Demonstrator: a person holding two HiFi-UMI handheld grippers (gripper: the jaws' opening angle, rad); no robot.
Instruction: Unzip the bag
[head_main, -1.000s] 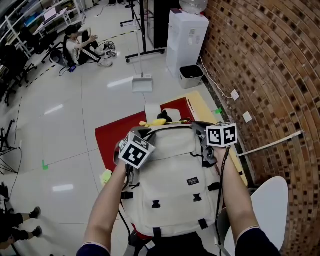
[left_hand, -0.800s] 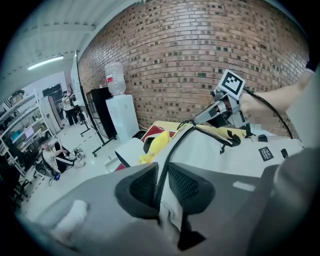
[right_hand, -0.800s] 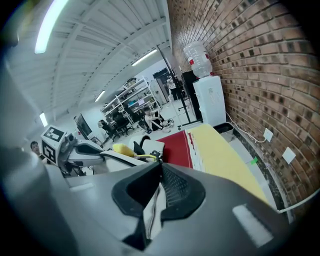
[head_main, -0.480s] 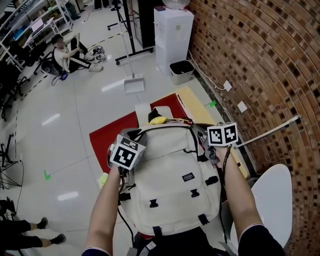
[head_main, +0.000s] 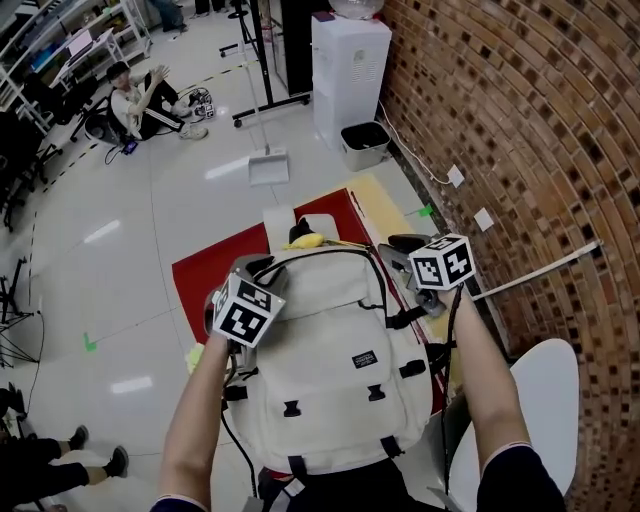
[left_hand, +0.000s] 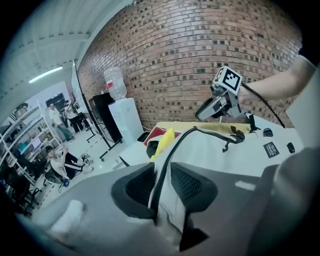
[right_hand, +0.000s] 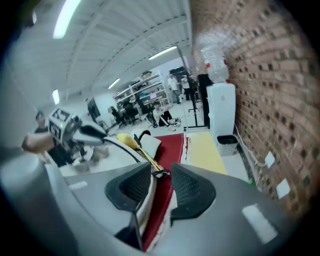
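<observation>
Between left fingers (left_hand: 192, 184): bag (left_hand: 240, 150) seam, just opened | between right fingers (right_hand: 192, 187): bag rim, just opened wide.

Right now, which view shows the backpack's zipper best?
The left gripper view: the zipper runs close up, from the foreground over the backpack. The head view shows it small, as a dark arc across the top; the right gripper view shows only a blurred dark stretch.
</observation>
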